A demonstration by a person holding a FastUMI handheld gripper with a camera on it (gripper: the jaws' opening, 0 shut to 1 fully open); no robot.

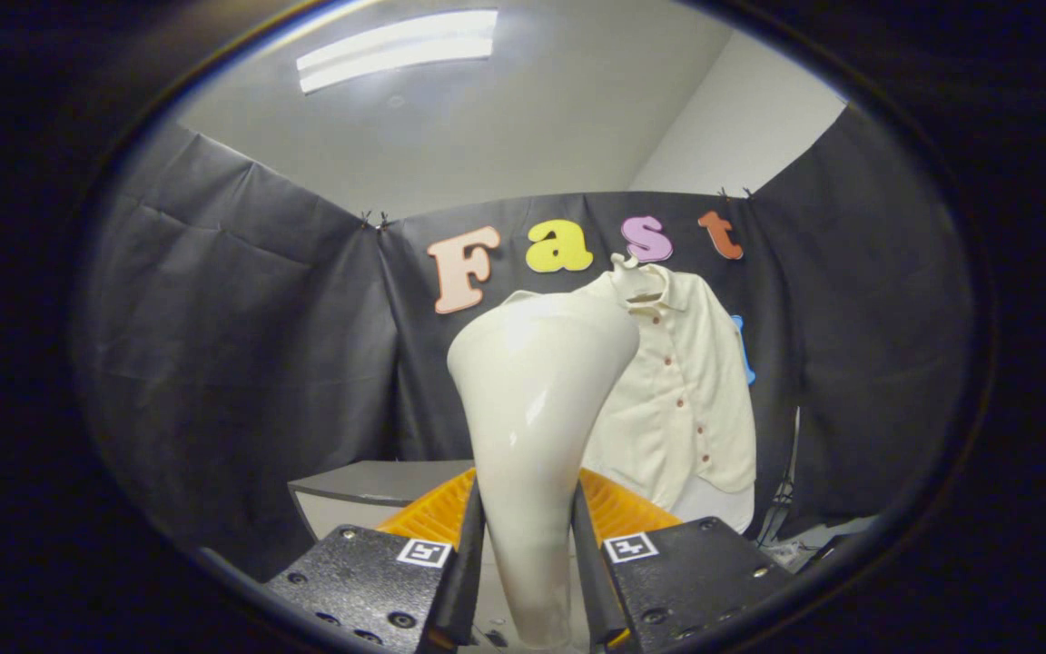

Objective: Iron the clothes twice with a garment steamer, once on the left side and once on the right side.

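A glossy white garment steamer [532, 409] stands upright between my two black fingers, its handle clamped by both pads and its wide head rising ahead of me. My gripper [527, 554] is shut on that handle. Beyond the steamer head, a cream button-up shirt [682, 400] hangs on a hanger against the booth's back wall, a little to the right. The steamer head hides the shirt's left shoulder and sleeve. The steamer is apart from the shirt.
An orange ribbed tray [623, 509] lies just beyond the fingers, behind the steamer. A grey-topped table [369, 481] stands to the left of it below the back wall. Cables and dark clutter [804, 536] sit low at the right by the shirt's hem.
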